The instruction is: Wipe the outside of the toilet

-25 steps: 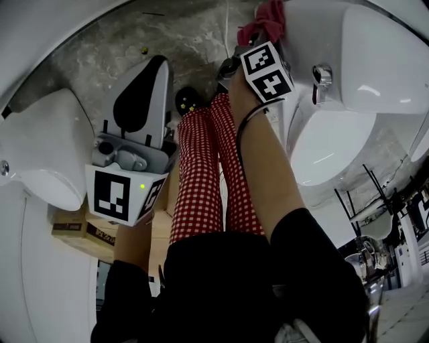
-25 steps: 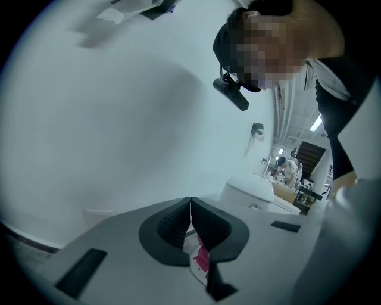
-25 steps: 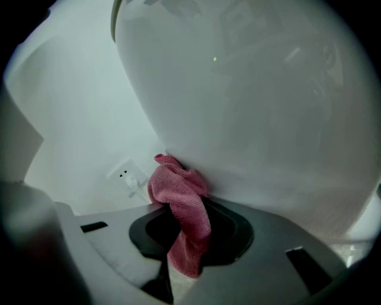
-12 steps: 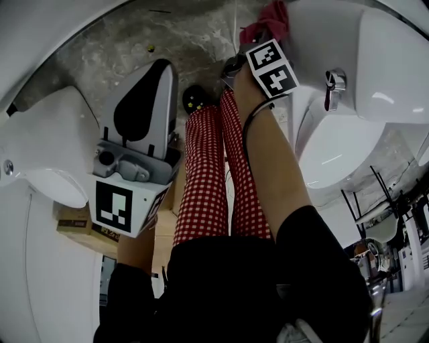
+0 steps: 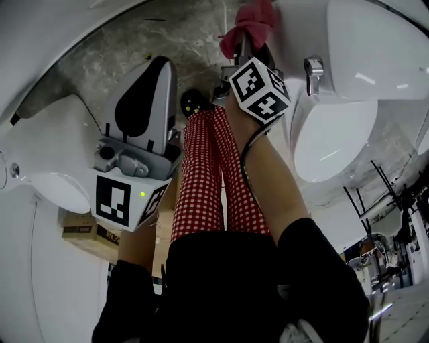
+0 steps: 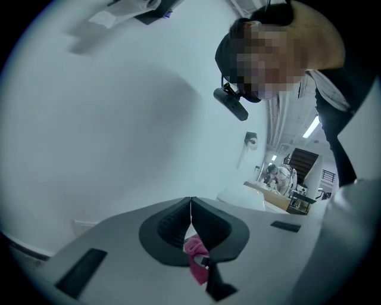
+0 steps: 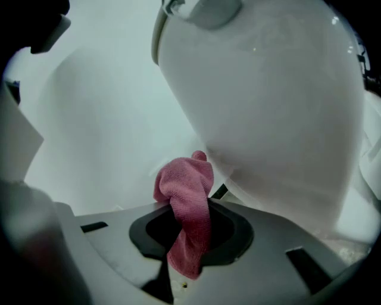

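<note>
In the head view, the right tongs (image 5: 245, 48) were clamped on a pink cloth (image 5: 253, 20) just beside the outside of the toilet (image 5: 362, 74), the left tongs (image 5: 158, 67) held apart; the wipe would likely be done best with the cloth pressed flat and drawn along the curve. In the left gripper view, those tongs were shown closed tip to tip. In the right gripper view, the cloth's bunched top was shown near the toilet, contact unsettled.

Smooth glossy toilet (image 7: 268, 119), nubbly woven cloth (image 7: 184, 190), seemingly rough mottled floor (image 5: 194, 40).
</note>
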A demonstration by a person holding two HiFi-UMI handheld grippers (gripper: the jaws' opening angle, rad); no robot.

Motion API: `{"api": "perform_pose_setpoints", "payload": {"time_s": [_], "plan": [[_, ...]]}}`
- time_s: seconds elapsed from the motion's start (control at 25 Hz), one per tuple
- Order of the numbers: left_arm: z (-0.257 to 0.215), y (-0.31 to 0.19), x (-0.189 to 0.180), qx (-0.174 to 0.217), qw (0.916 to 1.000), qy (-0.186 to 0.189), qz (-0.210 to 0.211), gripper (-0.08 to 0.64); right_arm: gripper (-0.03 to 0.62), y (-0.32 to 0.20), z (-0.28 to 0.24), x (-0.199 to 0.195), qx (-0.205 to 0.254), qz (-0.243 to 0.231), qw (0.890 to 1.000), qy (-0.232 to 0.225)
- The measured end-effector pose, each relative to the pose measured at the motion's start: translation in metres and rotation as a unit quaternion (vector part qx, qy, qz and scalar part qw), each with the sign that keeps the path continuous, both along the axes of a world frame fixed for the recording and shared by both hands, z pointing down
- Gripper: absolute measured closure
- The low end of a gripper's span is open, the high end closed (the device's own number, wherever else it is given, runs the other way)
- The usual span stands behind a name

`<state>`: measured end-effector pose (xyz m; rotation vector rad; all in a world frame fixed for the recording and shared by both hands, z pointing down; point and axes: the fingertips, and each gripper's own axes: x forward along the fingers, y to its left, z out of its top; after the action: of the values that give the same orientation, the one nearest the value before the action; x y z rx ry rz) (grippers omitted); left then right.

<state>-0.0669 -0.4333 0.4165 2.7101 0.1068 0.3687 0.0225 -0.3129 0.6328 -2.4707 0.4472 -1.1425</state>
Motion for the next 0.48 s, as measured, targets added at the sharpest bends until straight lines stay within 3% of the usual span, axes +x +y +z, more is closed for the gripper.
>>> {"api": "perform_pose_setpoints", "payload": {"time_s": [0.2,0.48], "plan": [[-0.015,0.009,-0.001,0.007,0.9998,0.009,0.014,0.549,0.514,-0.009,-0.049,-0.012,0.051,-0.004,0.999,0.017],[-0.021,0.020,-0.014,0.008,0.9998,0.004,0.020,0.549,0.514,-0.012,-0.108,-0.011,0.073,-0.031,0.992,0.100]]}}
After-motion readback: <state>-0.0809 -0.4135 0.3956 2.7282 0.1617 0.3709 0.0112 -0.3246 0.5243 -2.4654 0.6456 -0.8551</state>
